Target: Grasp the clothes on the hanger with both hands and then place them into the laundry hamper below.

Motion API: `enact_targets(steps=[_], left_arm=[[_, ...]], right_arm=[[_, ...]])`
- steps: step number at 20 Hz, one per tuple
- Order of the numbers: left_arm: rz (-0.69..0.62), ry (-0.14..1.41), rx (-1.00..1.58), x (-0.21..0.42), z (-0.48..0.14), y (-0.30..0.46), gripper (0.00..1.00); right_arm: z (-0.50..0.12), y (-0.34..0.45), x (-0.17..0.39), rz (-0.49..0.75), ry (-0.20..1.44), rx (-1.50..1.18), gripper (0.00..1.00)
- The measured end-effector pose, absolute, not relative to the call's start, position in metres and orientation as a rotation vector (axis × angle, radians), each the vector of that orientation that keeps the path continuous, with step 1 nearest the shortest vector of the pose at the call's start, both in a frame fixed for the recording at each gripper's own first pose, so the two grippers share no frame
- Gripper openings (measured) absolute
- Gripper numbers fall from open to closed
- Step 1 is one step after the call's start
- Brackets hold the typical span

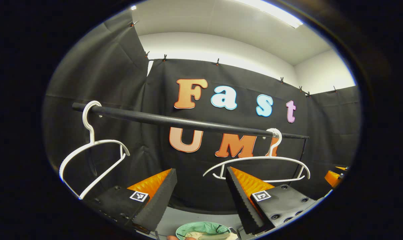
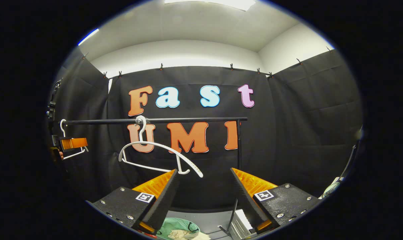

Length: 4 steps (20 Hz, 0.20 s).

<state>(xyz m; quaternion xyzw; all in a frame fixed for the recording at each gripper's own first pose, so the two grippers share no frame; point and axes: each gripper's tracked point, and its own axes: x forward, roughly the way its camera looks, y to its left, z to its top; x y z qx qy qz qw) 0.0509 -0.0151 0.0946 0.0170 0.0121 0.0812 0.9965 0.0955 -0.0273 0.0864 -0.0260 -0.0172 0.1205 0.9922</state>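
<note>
A: Left gripper view first, biggest thing: the black rail runs side to side across the booth, and everything else sits off it. Two white hangers hang from it, one near its left end, one toward its right end. Both are bare.

B: Right gripper view agrees: a bare hanger below the rail, tilted. So where are the clothes?

A: Well below the rail, in the green laundry hamper on the floor. Pale cloth lies inside it, just under my jaws.

B: Same from my side: hamper, pale clothes in it, below and slightly left of my jaws.

A: Left gripper is spread wide, holding nothing.

B: Right gripper likewise apart and empty. I'd judge the drop done.

A: The hamper looks nearer my gripper, almost straight beneath; both point up at the rail.
</note>
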Motion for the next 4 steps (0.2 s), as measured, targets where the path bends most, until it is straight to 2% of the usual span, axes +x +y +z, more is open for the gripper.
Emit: enact_targets(steps=[4], left_arm=[[0.173, 0.021, 0.029, 0.0519, 0.0942, -0.0187, 0.97]], right_arm=[[0.0852, -0.0331, 0.099, 0.25, -0.025, -0.055, 0.93]])
